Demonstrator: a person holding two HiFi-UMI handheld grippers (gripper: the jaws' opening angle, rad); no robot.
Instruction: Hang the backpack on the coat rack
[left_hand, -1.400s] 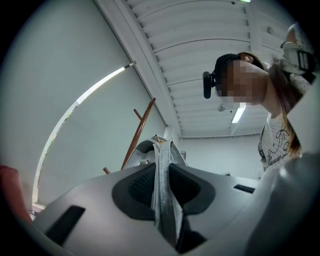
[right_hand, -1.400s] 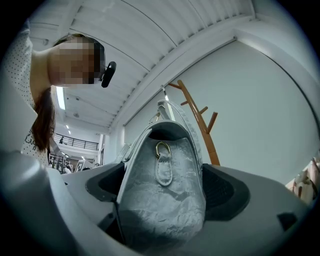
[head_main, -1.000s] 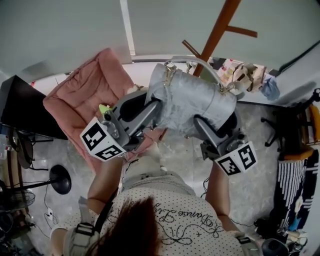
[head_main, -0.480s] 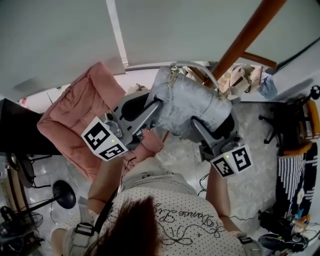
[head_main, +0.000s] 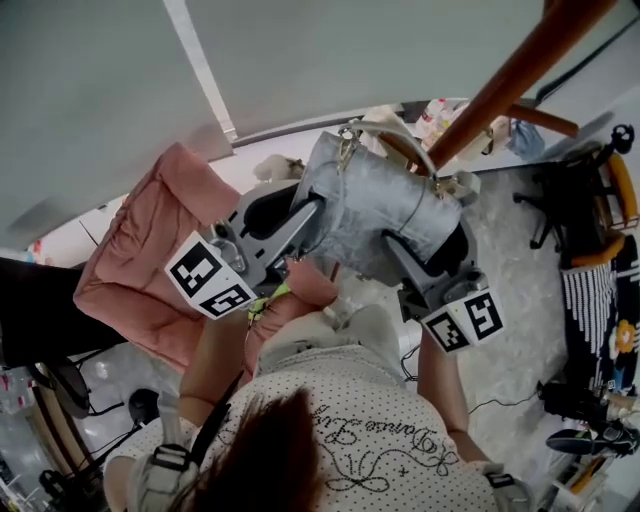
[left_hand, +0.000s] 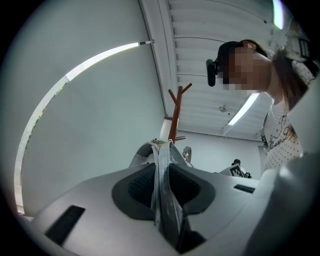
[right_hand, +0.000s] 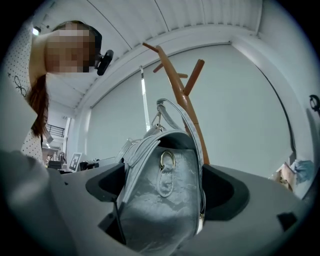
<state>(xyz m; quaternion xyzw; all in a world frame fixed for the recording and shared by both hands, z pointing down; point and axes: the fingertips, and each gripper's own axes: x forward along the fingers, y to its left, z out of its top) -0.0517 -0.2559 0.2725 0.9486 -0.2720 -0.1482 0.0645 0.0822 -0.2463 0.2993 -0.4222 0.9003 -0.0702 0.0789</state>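
Closest to you: the left gripper (head_main: 312, 207) is clamped on a thin fold at the left edge of the backpack (head_main: 375, 205). The right gripper (head_main: 393, 243) is clamped on its thicker right side, pads sunk into the fabric. Neither set of jaws is free

Why this grip works: one hand per side keeps the bag upright in the air in front of your chest, with nothing under it. It also leaves the top handle (right_hand: 191, 136) free and arched above the bag, so that's the part that can drop over a peg (grabbing the handle itself would block that)

Below your left arm the pink cushioned seat (head_main: 150, 260) sits well clear of the bag

Just beyond the bag the coat rack (head_main: 510, 80) pole runs up to the right, with a side peg (head_main: 548, 120) low on its right. In the head view the handle sits right at the pole, and I can't tell if it touches. It's on no peg yet, so my read is you're in the approach, with the lift onto a peg still ahead

Versus a second ago: both grips are unchanged and the bag holds the same pose between your hands. The pole now looks thicker and fills more of the upper right, and the pink seat has slid down-left in frame. So you've carried the bag closer to the rack
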